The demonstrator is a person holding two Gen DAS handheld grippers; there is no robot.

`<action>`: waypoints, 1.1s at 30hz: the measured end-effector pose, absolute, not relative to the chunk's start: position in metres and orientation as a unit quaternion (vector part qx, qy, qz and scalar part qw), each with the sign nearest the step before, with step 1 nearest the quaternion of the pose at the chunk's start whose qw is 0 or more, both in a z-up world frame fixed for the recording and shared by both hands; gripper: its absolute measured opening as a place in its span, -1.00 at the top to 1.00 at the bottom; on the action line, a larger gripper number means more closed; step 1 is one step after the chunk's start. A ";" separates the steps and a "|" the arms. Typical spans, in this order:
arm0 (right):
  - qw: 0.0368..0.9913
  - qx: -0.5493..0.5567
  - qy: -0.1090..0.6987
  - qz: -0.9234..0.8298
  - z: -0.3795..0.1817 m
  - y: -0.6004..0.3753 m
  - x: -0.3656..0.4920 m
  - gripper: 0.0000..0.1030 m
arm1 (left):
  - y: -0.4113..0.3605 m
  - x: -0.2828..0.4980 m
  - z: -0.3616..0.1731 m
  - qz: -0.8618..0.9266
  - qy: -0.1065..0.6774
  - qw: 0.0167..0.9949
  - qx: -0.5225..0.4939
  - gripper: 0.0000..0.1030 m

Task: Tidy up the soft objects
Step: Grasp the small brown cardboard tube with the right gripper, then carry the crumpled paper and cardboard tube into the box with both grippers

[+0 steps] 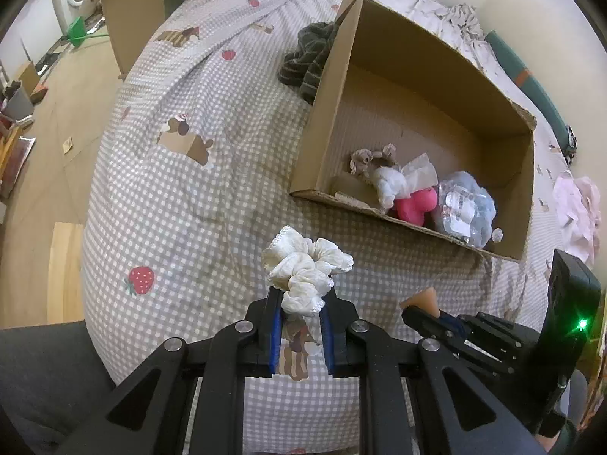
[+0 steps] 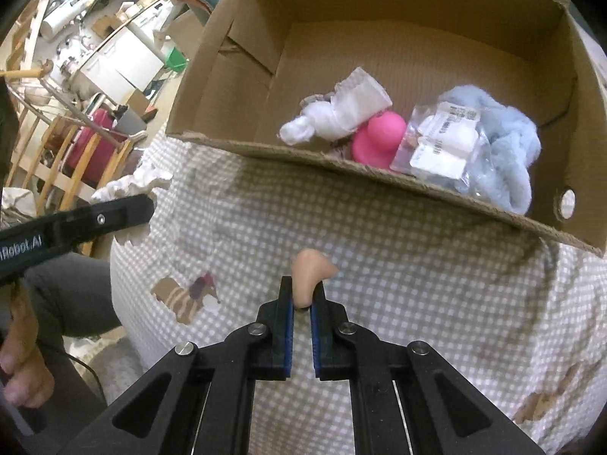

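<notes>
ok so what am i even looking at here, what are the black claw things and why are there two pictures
The black claws are two hand-held grippers; a person holds one in each hand. Each carries a wide-angle camera looking along its fingers, so you get one picture per gripper.

The left gripper is shut on a white ruffled scrunchie. The right gripper is shut on a small peach-coloured soft piece.

Both are above a bed with a checked cover. On it sits an open cardboard box holding a white cloth bundle, a pink rubbery toy, a clear packet and something fluffy and light blue. A dark striped cloth lies beside the box.
</notes>
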State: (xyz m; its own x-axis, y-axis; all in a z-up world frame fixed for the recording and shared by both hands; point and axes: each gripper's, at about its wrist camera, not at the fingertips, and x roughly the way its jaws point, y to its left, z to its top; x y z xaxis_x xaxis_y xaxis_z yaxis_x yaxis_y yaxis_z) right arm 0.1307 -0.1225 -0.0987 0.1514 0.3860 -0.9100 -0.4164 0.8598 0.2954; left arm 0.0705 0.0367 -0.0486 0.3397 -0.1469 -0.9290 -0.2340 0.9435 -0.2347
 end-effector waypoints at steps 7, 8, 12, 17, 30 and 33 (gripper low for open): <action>0.766 -0.009 0.591 0.253 -0.086 -0.142 0.126 0.82 | 0.029 0.071 -0.051 0.031 0.573 0.805 -0.149 0.70; 0.766 -0.009 0.591 0.251 -0.085 -0.145 0.126 0.82 | 0.027 0.071 -0.052 0.033 0.574 0.805 -0.146 0.70; 0.773 -0.005 0.583 0.250 -0.075 -0.145 0.124 0.82 | 0.018 0.071 -0.053 0.032 0.572 0.809 -0.130 0.70; 0.783 0.006 0.570 0.251 -0.060 -0.154 0.120 0.82 | 0.010 0.071 -0.049 0.030 0.563 0.819 -0.111 0.70; 0.827 0.042 0.503 0.249 0.013 -0.197 0.134 0.82 | -0.013 0.076 0.013 0.003 0.494 0.868 -0.052 0.70; 0.838 0.062 0.483 0.247 0.031 -0.207 0.144 0.82 | -0.016 0.087 0.025 -0.004 0.489 0.871 -0.051 0.70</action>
